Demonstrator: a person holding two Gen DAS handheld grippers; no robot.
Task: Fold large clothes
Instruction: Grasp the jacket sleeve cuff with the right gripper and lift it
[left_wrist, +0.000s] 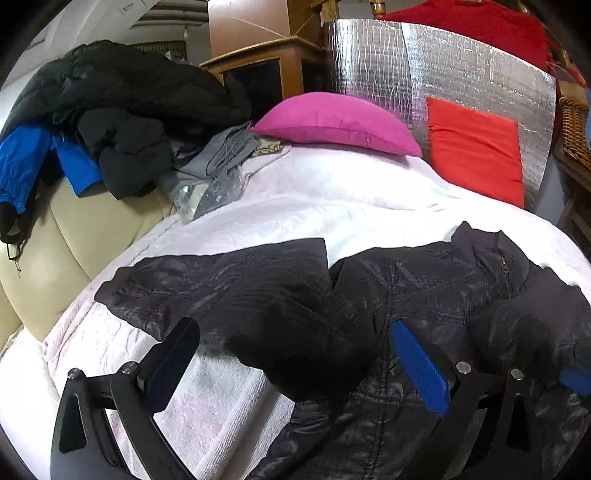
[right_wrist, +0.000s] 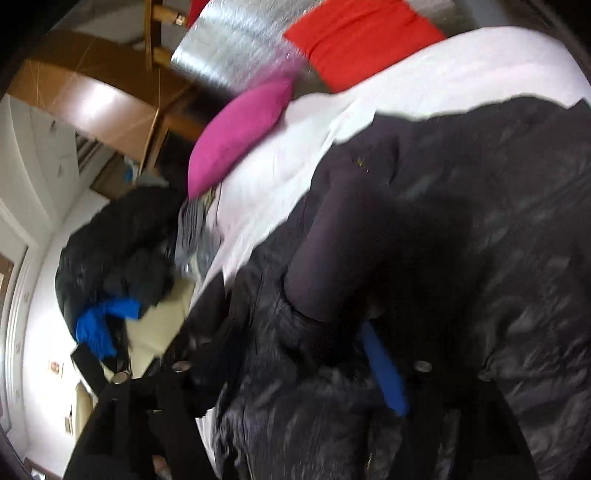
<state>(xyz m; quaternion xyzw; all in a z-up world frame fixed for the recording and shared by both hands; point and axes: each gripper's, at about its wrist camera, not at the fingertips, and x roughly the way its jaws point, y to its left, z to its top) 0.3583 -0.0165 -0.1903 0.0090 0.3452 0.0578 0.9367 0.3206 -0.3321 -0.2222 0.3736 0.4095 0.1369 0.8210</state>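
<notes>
The dark jacket (left_wrist: 424, 291) lies spread on the white blanket (left_wrist: 295, 206) that covers the bed, collar toward the red cushion (left_wrist: 476, 147), with one sleeve (left_wrist: 221, 280) stretched out flat toward the beige sofa arm (left_wrist: 66, 236). The left tool (left_wrist: 295, 350) hangs just above the jacket where that sleeve meets the body, its two fingers spread wide apart and released, with nothing between them. The right tool (right_wrist: 280, 365) is down among the jacket's folds; its view is blurred and cloth bunches between its fingers, so I cannot tell whether it is clenched on the fabric or merely pushed into it. The step in hand looks like bringing the outstretched sleeve in across the body. To do that well, the left tool should close on the sleeve near its cuff rather than at the shoulder, lift only enough to clear the blanket, and lay the sleeve straight across the chest so the fold line runs along the side seam; the right tool would best pin the body flat meanwhile, since the slick quilted cloth is likely to slide and drag the blanket with it. As for containers, a wicker basket (left_wrist: 576, 129) shows at the far edge of the left view, its contents hidden. Other clothes sit loose in a heap (left_wrist: 122, 122) on the sofa arm, beside a pink pillow (left_wrist: 332, 122).
</notes>
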